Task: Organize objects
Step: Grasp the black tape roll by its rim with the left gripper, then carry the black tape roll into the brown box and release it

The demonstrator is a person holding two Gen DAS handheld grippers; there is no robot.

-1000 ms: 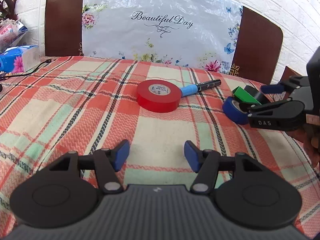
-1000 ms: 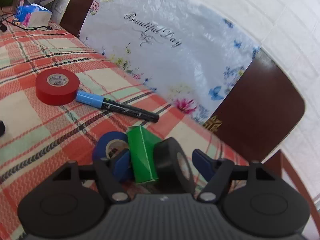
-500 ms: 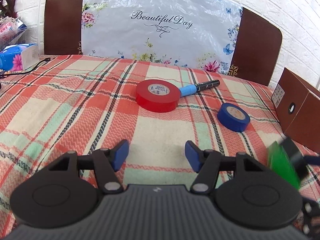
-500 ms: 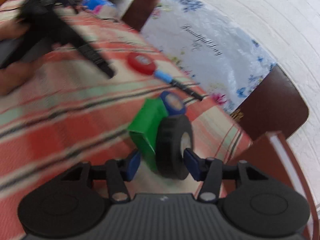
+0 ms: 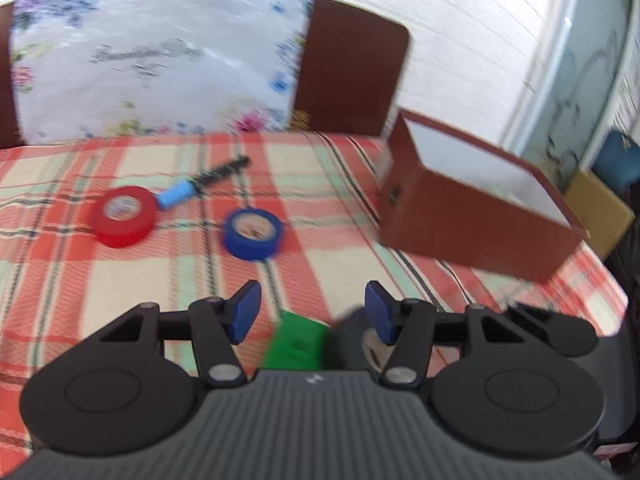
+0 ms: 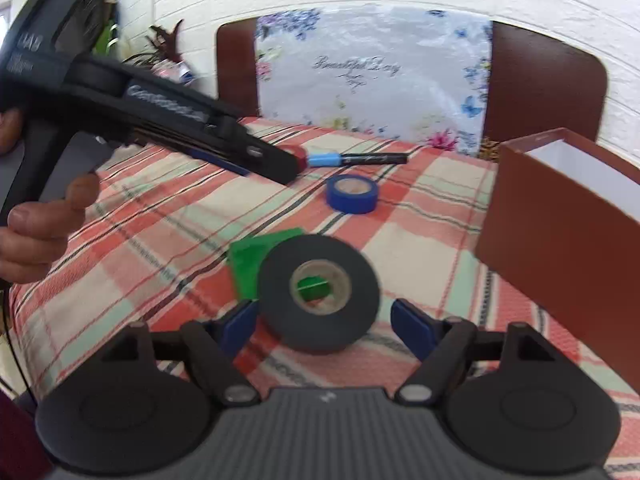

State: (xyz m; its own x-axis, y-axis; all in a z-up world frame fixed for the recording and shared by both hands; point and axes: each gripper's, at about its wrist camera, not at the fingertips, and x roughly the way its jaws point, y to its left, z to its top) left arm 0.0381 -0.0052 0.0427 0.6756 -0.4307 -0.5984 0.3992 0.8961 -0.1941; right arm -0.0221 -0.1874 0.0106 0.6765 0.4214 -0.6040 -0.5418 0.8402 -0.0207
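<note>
A black tape roll leans on a green box on the checked cloth, between the spread fingers of my open right gripper. My open, empty left gripper hovers above the same green box and black roll. A blue tape roll, a red tape roll and a blue-capped black marker lie farther back. The left gripper's body crosses the right wrist view.
An open brown box with a white inside stands at the table's right edge. A chair with a flowered cover stands behind the table. A hand holds the left gripper.
My right gripper carried the green box and black roll toward the near side of the table and opened; both now rest on the cloth. My left gripper swung right and over them.
</note>
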